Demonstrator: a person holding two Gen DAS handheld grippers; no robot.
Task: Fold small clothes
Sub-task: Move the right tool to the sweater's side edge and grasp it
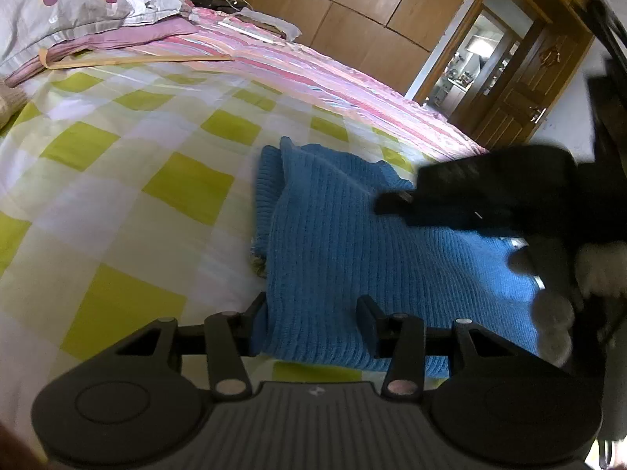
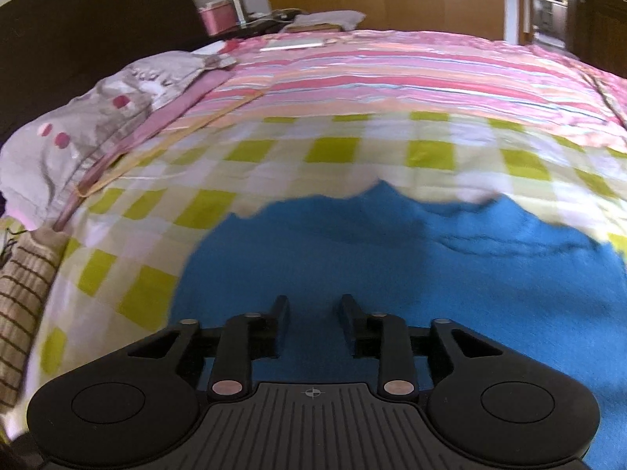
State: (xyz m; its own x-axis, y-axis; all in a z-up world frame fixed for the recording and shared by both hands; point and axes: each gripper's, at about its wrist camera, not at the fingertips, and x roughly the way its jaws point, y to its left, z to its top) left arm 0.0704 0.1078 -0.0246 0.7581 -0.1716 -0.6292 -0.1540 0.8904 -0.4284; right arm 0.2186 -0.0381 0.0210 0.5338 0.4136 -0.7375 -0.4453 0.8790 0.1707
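A blue ribbed knit garment (image 1: 333, 235) lies partly folded on the green-and-white checked bedspread (image 1: 117, 196). My left gripper (image 1: 313, 309) is open, its fingers either side of the garment's near edge, with cloth between them. The right gripper (image 1: 395, 201) appears in the left wrist view as a blurred black shape over the garment's right part. In the right wrist view the blue garment (image 2: 392, 266) spreads under my right gripper (image 2: 313, 309), which is open just above the cloth and holds nothing.
A grey pillow with red dots (image 1: 70, 4) and a wooden hanger (image 1: 129, 60) lie at the head of the bed. A pink striped quilt (image 2: 392, 74) covers the far side. A brown striped knit (image 2: 19, 313) lies at the left. Wooden wardrobes (image 1: 352, 4) and a door (image 1: 521, 94) stand behind.
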